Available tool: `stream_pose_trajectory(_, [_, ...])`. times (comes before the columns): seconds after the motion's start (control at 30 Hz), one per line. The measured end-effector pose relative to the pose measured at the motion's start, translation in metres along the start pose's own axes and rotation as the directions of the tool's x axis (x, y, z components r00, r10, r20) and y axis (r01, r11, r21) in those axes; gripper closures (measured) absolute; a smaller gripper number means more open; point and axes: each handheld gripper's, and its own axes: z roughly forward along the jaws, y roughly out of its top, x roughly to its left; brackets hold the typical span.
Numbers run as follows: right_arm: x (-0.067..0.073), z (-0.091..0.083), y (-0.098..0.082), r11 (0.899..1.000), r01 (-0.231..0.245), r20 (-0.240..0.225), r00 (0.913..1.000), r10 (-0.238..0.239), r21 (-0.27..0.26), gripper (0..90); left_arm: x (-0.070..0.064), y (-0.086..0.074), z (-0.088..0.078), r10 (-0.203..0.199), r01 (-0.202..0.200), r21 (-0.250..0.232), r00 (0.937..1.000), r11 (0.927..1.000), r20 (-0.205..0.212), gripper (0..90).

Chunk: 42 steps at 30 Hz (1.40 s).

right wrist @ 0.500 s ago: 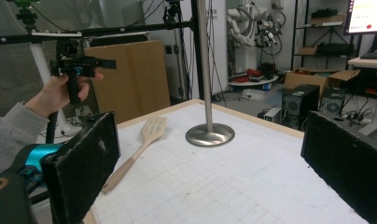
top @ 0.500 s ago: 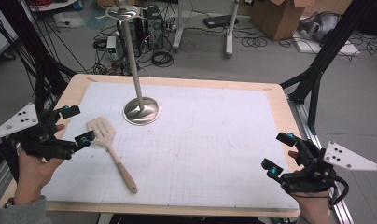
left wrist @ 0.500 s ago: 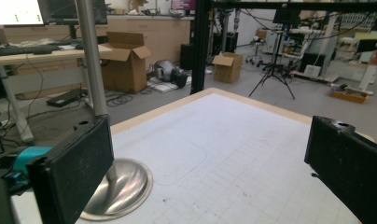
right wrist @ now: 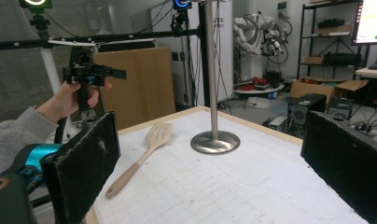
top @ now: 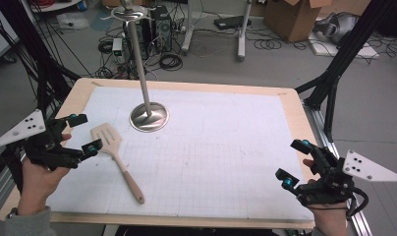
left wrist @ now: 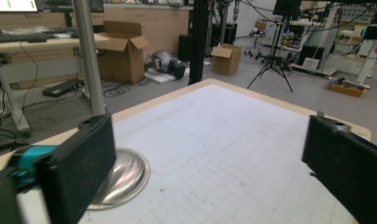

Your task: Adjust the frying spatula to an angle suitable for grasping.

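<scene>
Wooden spatula (top: 116, 156) flat on the table, just beside the wide-open, empty left gripper (top: 86, 133); right gripper (top: 294, 164) likewise agape, empty.

A wooden spatula (top: 117, 160) lies flat on the white gridded mat, toward the left side of the table. Its pale, slotted blade points away from the person, and its slightly darker, rounded handle runs diagonally back toward the near edge. The blade end rests just beside the round base of a metal stand (top: 149, 116), apparently not touching it. Nothing holds the spatula; it lies free on the mat.
</scene>
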Motion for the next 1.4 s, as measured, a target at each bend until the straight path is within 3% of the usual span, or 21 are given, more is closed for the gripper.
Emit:
stream_pose_trajectory(0.1, [0.002, 0.002, 0.000, 1.000, 0.014, -0.025, 0.9996, -0.014, 0.002, 3.5, -0.001, -0.001, 0.001, 0.004, -0.004, 0.015, 1.0000, 0.9999, 0.006, 14.2])
stream_pose_trajectory(0.27, [0.002, 0.004, 0.001, 1.000, 0.021, -0.023, 0.9995, -0.021, 0.011, 3.5, -0.002, 0.000, -0.002, 0.021, -0.021, 0.025, 0.9998, 0.9995, -0.003, 20.1])
stream_pose_trajectory(0.4, [0.001, 0.004, 0.001, 1.000, 0.016, -0.029, 0.9995, -0.015, 0.007, 3.5, -0.001, -0.002, -0.004, -0.001, 0.001, 0.038, 1.0000, 0.9993, 0.002, 22.6])
stream_pose_trajectory(0.57, [-0.004, 0.005, 0.000, 1.000, 0.008, -0.037, 0.9993, -0.008, -0.001, 3.5, -0.001, -0.004, -0.004, 0.000, 0.000, 0.056, 1.0000, 0.9984, 0.006, 30.8])
stream_pose_trajectory(0.6, [-0.006, 0.006, -0.001, 1.000, 0.010, -0.036, 0.9993, -0.010, -0.002, 3.5, -0.002, -0.005, -0.003, 0.004, -0.004, 0.063, 1.0000, 0.9980, -0.001, 33.0])
stream_pose_trajectory(0.63, [-0.005, 0.006, -0.001, 1.000, 0.001, -0.044, 0.9990, -0.001, 0.002, 3.5, -0.002, -0.007, 0.000, 0.001, 0.000, 0.101, 0.9999, 0.9949, -0.015, 35.5])
stream_pose_trajectory(0.77, [-0.005, 0.007, -0.001, 1.000, 0.018, -0.064, 0.9978, -0.018, 0.006, 3.5, 0.001, -0.013, 0.000, -0.013, 0.016, 0.127, 0.9997, 0.9918, -0.023, 42.2])
stream_pose_trajectory(1.0, [-0.004, 0.015, -0.001, 1.000, 0.023, -0.076, 0.9969, -0.021, 0.021, 3.5, 0.002, -0.019, -0.003, -0.019, 0.024, 0.148, 0.9991, 0.9887, -0.039, 54.8])
stream_pose_trajectory(1.13, [-0.006, 0.020, -0.003, 0.999, 0.022, -0.087, 0.9961, -0.018, 0.036, 3.5, 0.003, -0.022, -0.004, -0.045, 0.051, 0.171, 0.9982, 0.9839, -0.039, 59.4])
stream_pose_trajectory(1.4, [-0.006, 0.026, -0.002, 0.999, 0.023, -0.103, 0.9945, -0.019, 0.040, 3.5, 0.002, -0.031, -0.006, -0.027, 0.038, 0.185, 0.9979, 0.9820, -0.058, 72.9])
